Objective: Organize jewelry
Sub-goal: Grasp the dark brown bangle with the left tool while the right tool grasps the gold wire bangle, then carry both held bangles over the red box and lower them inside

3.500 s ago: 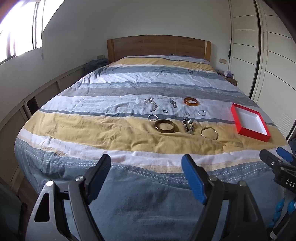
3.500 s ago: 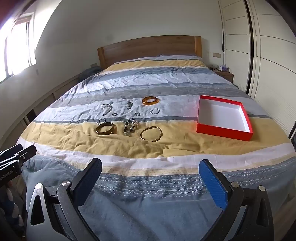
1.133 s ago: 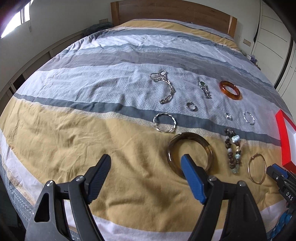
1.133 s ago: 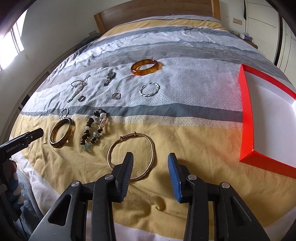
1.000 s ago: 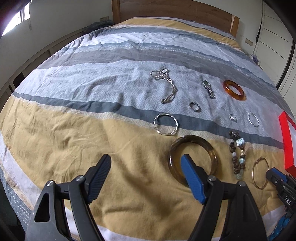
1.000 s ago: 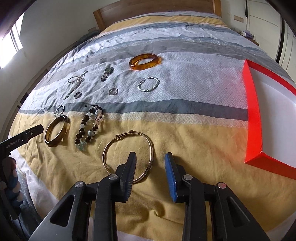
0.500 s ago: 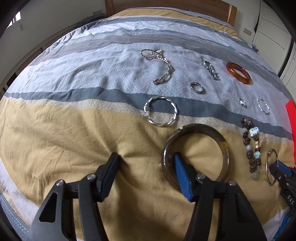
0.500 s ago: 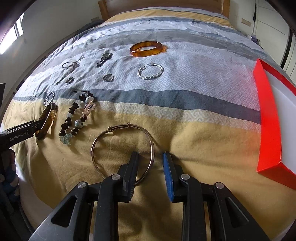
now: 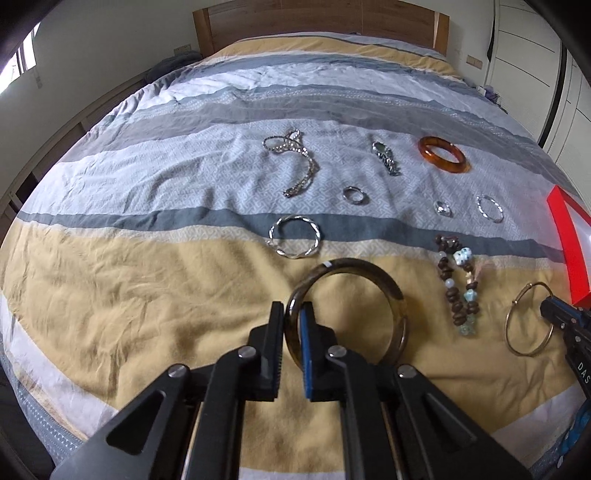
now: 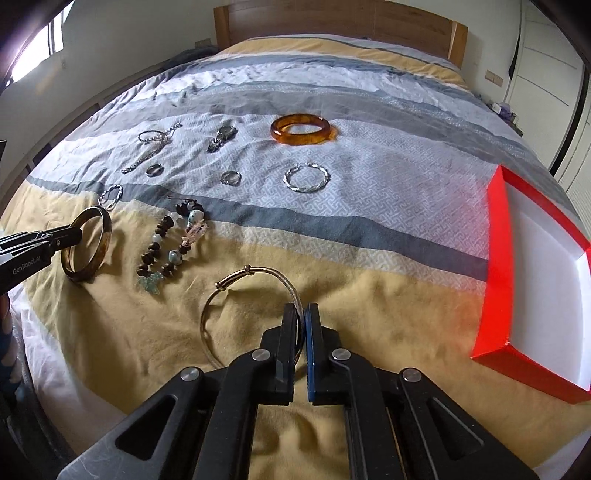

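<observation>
My left gripper is shut on the rim of a dark brown bangle and tilts it up off the yellow stripe of the bedspread; it also shows in the right wrist view. My right gripper is shut on a thin gold bangle, also seen in the left wrist view. A red box with a white inside lies open at the right.
On the bedspread lie a beaded bracelet, an amber bangle, twisted silver hoops, small rings, a silver chain and a watch-like piece. A wooden headboard stands far back.
Both grippers moved in over the bed and closed. The left one closed on the dark bangle's rim and the right one on the gold bangle; both bangles now tilt up.
</observation>
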A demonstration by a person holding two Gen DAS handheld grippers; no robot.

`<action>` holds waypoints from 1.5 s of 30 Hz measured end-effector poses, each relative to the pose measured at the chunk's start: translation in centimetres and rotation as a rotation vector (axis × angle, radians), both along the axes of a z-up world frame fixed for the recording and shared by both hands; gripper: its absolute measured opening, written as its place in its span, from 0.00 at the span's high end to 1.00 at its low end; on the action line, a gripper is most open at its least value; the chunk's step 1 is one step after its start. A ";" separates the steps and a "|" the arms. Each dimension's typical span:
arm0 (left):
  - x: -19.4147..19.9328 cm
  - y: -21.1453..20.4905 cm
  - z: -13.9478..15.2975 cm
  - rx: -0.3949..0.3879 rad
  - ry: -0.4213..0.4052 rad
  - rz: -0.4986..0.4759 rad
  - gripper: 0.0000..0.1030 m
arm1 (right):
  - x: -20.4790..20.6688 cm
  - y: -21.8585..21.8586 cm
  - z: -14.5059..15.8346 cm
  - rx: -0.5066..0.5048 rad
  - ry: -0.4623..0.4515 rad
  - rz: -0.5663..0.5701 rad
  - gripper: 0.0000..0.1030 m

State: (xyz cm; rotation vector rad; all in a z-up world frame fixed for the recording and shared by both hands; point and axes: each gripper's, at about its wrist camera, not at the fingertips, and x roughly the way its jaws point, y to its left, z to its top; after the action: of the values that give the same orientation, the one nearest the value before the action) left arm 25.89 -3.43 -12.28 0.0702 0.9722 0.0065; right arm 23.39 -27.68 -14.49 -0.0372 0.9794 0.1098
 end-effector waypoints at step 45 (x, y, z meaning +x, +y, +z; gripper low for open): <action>-1.7 -33.2 7.0 -0.121 -0.004 -0.529 0.93 | -6.5 -22.3 10.4 -0.011 -0.157 -0.265 0.96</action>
State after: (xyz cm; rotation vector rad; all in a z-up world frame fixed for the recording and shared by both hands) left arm 24.17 -36.68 -5.24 0.2140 0.9242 -0.5374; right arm 16.88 -49.99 -4.11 0.0735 0.8202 -0.1405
